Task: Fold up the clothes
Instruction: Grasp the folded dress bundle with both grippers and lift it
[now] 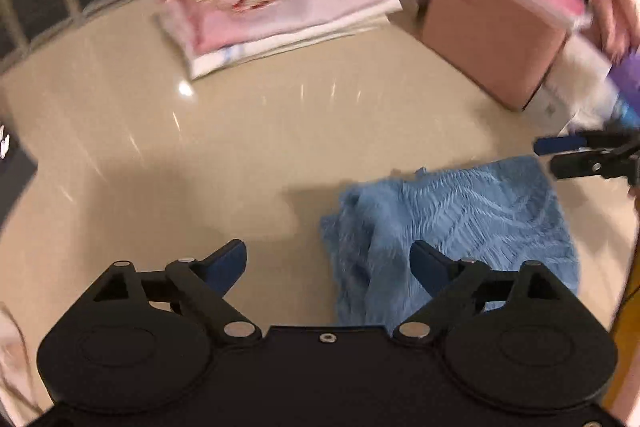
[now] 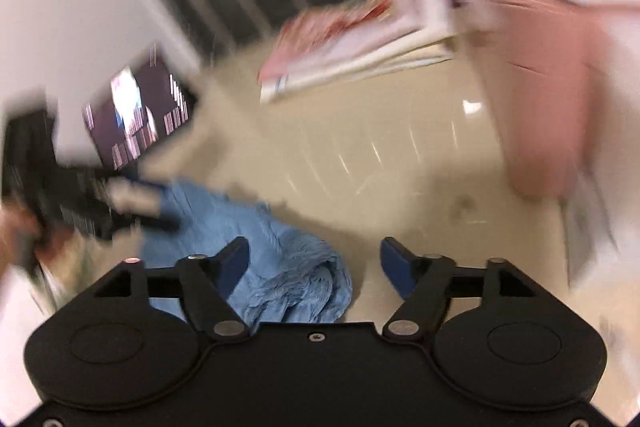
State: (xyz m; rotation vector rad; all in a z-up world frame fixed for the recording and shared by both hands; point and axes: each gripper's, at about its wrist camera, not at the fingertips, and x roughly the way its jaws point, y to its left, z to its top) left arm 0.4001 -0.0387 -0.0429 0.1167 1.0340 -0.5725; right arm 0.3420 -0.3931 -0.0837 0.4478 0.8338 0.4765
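While both the left hand-held gripper and right hand-held gripper gape wide and empty, the crumpled blue textured cloth lies lower right on the glossy beige worktop, apparently released for another fold.

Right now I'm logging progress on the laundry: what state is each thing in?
blue garment: folded over, lying rumpled on the table, not gripped
left gripper: open, nothing between its fingers
right gripper: open, holding nothing
stack of clothes: folded flat, at the far side of the table
pink box: lidded, things piled on top
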